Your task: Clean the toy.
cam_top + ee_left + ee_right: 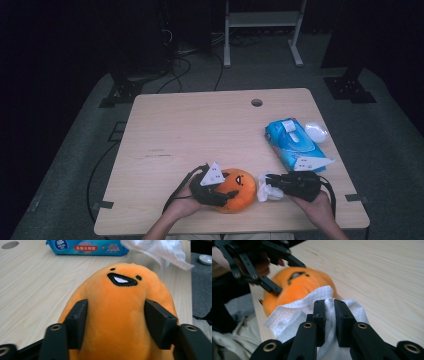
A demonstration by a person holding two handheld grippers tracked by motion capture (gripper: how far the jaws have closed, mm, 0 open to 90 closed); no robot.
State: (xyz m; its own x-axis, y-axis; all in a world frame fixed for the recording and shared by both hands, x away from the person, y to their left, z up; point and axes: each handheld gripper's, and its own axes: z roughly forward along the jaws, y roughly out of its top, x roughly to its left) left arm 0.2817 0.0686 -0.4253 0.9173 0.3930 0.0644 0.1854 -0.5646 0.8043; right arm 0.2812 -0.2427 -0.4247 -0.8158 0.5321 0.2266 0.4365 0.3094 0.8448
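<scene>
An orange plush toy [236, 190] with a stitched black mouth lies near the table's front edge. My left gripper [227, 192] comes at it from the left and is shut on it. In the left gripper view both black pads [78, 322] press into the sides of the plush toy [120, 290]. My right gripper [267, 181] sits just right of the toy, shut on a crumpled white wipe [266, 192]. In the right gripper view the jaws [329, 307] pinch the wipe [287, 317], which rests against the plush toy [294, 287].
A blue pack of wet wipes [292, 145] lies at the table's right side, with a small white round object [316, 132] beside it. The wooden table [200, 130] has a cable hole [256, 102] near its far edge. Beyond stand dark frames and a white rack.
</scene>
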